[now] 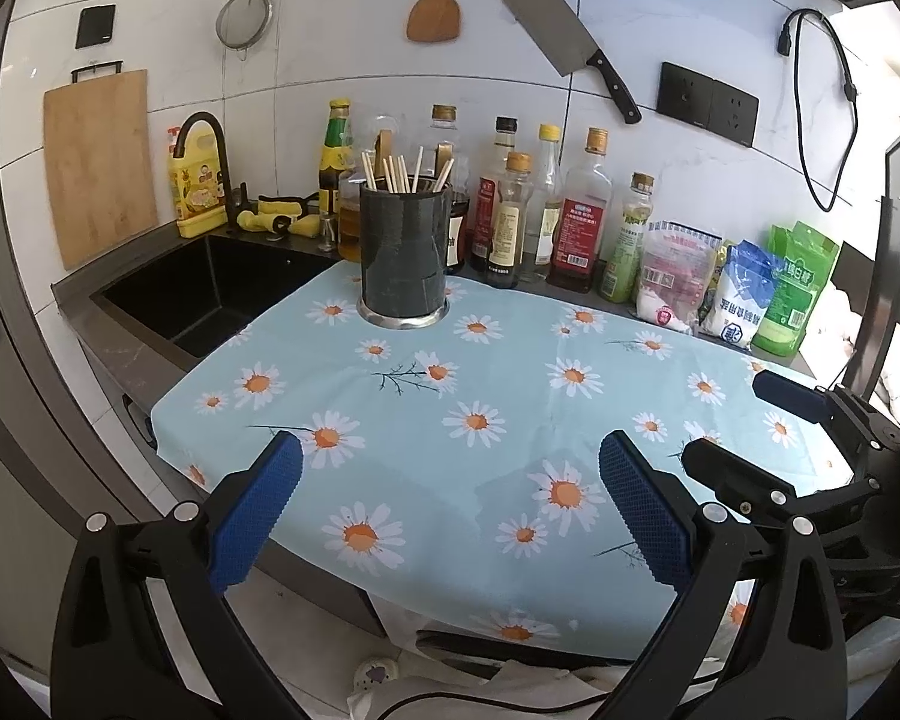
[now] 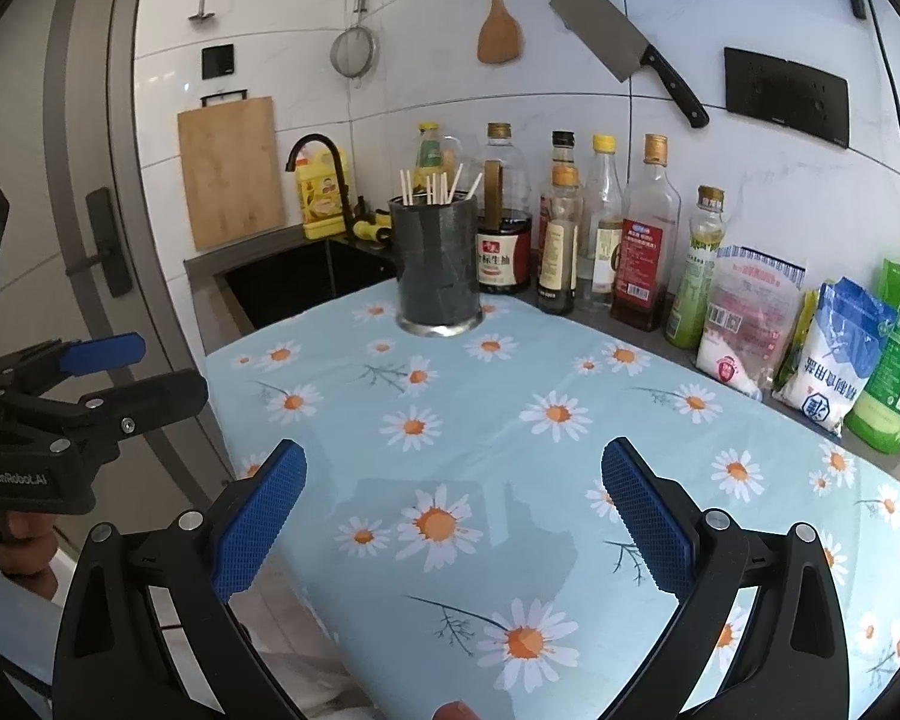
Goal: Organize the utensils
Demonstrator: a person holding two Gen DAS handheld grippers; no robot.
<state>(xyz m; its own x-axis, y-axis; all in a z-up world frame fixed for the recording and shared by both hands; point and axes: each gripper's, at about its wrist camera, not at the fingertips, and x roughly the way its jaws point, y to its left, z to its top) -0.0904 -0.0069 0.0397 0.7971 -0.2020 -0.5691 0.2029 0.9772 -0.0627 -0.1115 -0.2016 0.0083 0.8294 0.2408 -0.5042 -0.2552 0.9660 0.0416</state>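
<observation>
A dark cylindrical utensil holder [image 1: 403,252] [image 2: 438,267] stands at the far edge of the daisy-print cloth [image 1: 510,360] [image 2: 510,432], with several wooden chopsticks [image 1: 399,171] [image 2: 435,186] upright inside it. My left gripper [image 1: 450,510] hovers open over the cloth's near edge, nothing between its blue pads. My right gripper [image 2: 453,516] is open too, over the cloth's near part and holding nothing. In the left wrist view the right gripper [image 1: 744,420] shows at the right edge. The left gripper [image 2: 150,366] appears at the left of the right wrist view.
A row of sauce and oil bottles [image 1: 576,210] [image 2: 600,228] lines the wall behind the holder, with seasoning bags [image 1: 744,288] [image 2: 834,354] to the right. A black sink [image 1: 210,294] [image 2: 306,282] lies left. A cleaver [image 1: 564,42], spatula [image 1: 435,0] and strainer [image 1: 243,15] hang on the wall.
</observation>
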